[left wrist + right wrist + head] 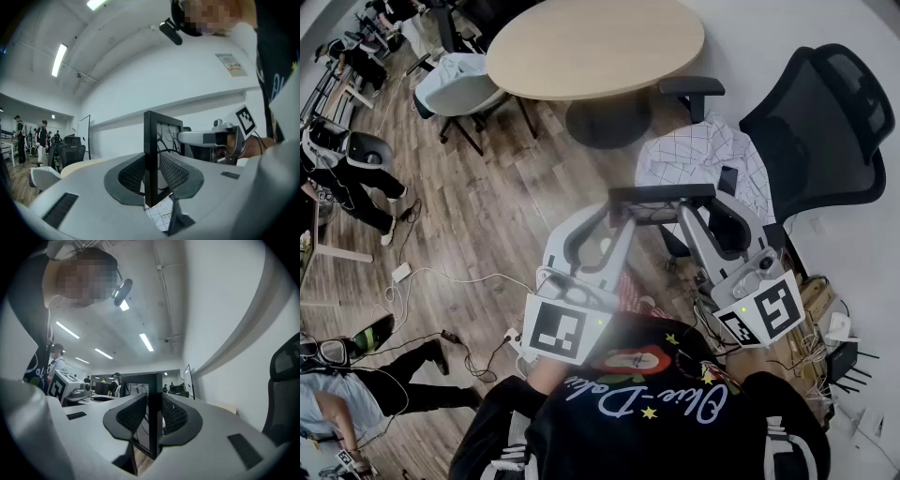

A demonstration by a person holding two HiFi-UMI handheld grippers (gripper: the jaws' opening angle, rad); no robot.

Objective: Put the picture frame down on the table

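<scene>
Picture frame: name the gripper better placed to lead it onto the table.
Left, narrowly. The left gripper and right gripper each clamp an end of the picture frame, so both must carry it. The round table lies ahead on the left gripper's side; a cloth-draped chair stands before the right.

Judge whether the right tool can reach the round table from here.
Probably not yet: the right tool, shut on the picture frame, is well short of the round table, with a cloth-draped chair between.
</scene>
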